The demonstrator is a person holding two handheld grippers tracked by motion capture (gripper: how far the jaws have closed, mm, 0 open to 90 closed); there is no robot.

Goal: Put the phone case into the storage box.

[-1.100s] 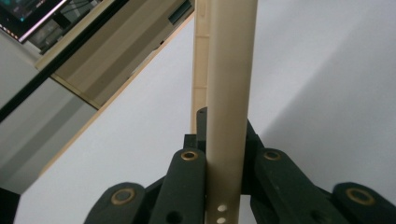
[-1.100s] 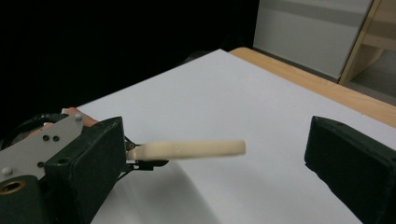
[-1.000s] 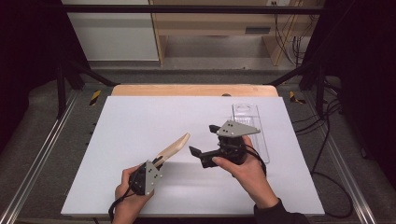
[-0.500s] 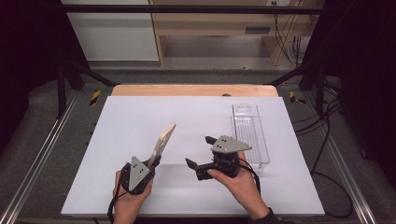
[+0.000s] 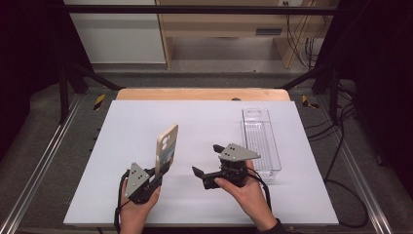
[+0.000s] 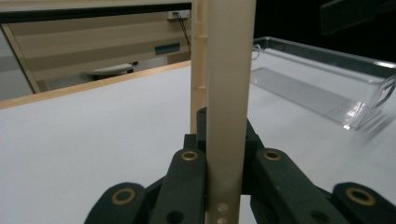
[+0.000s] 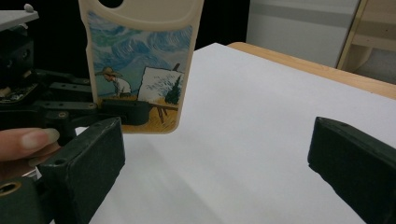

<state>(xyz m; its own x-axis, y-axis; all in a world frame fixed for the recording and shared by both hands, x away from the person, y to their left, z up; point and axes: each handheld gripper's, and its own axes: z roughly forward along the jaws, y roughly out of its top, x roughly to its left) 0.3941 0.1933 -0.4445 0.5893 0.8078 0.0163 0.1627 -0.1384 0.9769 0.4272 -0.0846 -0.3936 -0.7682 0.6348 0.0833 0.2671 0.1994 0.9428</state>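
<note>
White table bare left; left gripper clamps upright phone case

No readable text, label, brand or number appears anywhere. The phone case, at upper left of the right gripper view, carries only a printed painting of a hatted figure at an easel beneath swirling blue sky, without lettering.

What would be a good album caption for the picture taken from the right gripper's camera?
A painted phone case stands upright, clamped in the left gripper, beyond the right gripper's open jaws above a white table.
</note>
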